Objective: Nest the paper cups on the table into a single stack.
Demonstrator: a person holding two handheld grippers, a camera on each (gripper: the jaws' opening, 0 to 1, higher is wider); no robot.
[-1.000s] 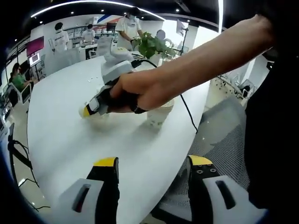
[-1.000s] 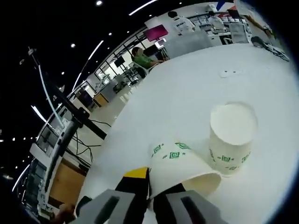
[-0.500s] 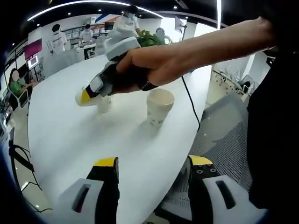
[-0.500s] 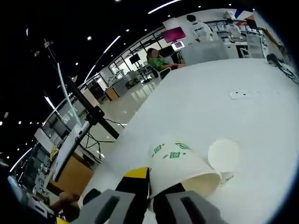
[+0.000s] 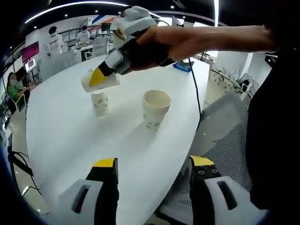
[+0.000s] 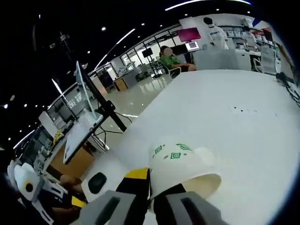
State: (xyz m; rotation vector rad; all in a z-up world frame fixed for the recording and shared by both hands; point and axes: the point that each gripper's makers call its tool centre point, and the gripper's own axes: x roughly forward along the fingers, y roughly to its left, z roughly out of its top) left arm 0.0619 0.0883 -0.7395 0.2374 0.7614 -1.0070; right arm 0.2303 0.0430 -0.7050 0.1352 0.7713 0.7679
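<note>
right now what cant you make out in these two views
- Held cup, right gripper view: its base is hidden behind the right gripper fingers.
- Same cup, left gripper view: a finger covers part of it.
- Cup prints, left gripper view: too small to read.
- Left gripper: lower body cut off by the bottom edge.

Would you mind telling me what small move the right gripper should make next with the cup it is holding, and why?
Probably turn the held cup upright and lower it into the small cup right below it. The right gripper grips it by the rim, tilted on its side in the air; the left gripper is open and idle.
</note>
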